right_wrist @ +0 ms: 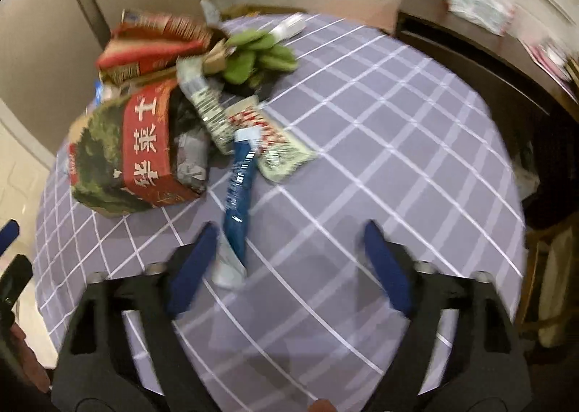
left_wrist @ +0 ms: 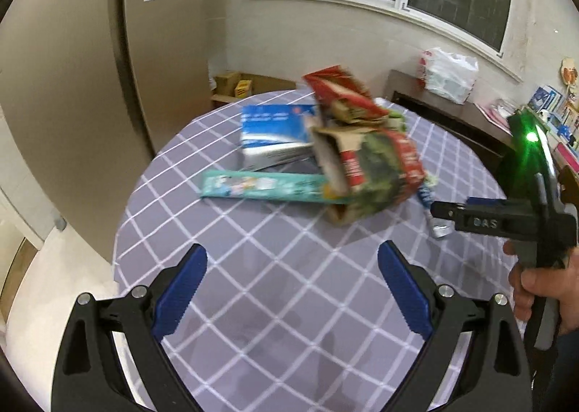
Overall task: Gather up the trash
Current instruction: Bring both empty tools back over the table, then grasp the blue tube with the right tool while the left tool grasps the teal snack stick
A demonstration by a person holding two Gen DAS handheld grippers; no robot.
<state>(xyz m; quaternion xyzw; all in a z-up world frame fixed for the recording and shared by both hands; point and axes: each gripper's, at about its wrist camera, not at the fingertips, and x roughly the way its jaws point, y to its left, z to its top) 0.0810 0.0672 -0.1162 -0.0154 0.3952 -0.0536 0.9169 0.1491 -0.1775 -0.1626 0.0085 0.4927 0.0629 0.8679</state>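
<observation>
While the left gripper [left_wrist: 292, 281] hovers over bare cloth with its jaws wide apart and empty, the trash sits heaped mid-bench [left_wrist: 224, 231]: a green-and-red carton [left_wrist: 376, 173], a red box [left_wrist: 340, 93] on top, a blue box [left_wrist: 275, 133] and a teal box [left_wrist: 260, 187] behind. From this view the right gripper [left_wrist: 443, 212] comes in from the side, near a tube's end.

On the right wrist view, the right gripper [right_wrist: 289, 260] has its jaws apart, nothing clamped; the blue tube [right_wrist: 239, 194] lies just by its left finger [right_wrist: 191, 267]. Best, I judge, to shift sideways so the tube sits between the pads, then close low on its flat end. A patterned packet [right_wrist: 278, 144] touches the tube and may drag along; green leaves [right_wrist: 260, 53] lie farther back.
</observation>
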